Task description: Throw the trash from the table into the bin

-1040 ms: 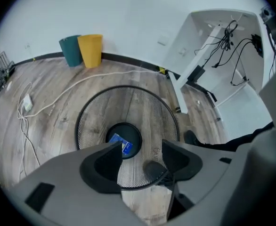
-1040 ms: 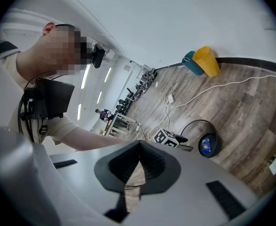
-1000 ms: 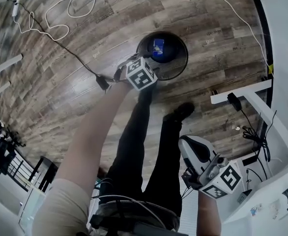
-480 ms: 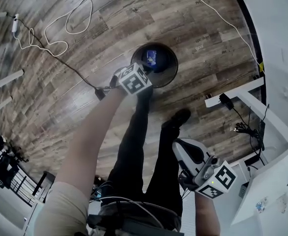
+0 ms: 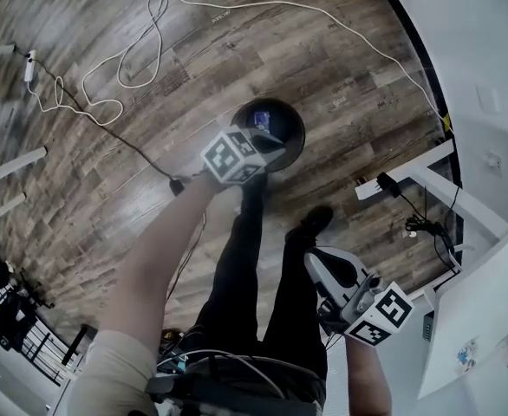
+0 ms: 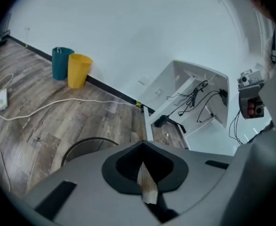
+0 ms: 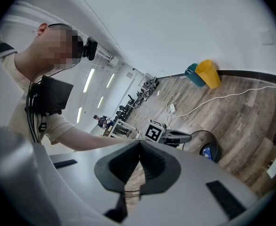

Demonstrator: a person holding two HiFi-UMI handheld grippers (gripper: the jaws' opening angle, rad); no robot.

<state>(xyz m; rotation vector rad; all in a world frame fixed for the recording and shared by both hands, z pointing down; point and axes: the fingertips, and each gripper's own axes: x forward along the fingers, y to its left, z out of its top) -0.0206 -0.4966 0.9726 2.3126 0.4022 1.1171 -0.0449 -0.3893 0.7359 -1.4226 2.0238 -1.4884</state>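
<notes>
The round black bin [image 5: 282, 137] stands on the wood floor, and a blue piece of trash [image 5: 261, 119] lies inside it. My left gripper [image 5: 271, 142] hangs above the bin's near rim, its marker cube [image 5: 231, 156] raised toward the head camera. In the left gripper view its jaws [image 6: 142, 146] are shut with nothing between them, and the bin's rim [image 6: 79, 148] shows below. My right gripper [image 5: 317, 263] is held low by the person's legs, shut and empty [image 7: 139, 148]. The right gripper view shows the left gripper [image 7: 175, 137] over the bin [image 7: 207, 150].
White cables [image 5: 150, 24] and a black cable [image 5: 141, 150] trail across the floor. A white table leg [image 5: 410, 170] with a power strip stands to the right, against a white wall. A yellow bin [image 6: 79, 70] and a teal bin [image 6: 61, 63] stand by the far wall.
My left gripper has risen from the bin's mouth toward the head camera. The blue trash stays in the bin. The right gripper has lifted slightly.
</notes>
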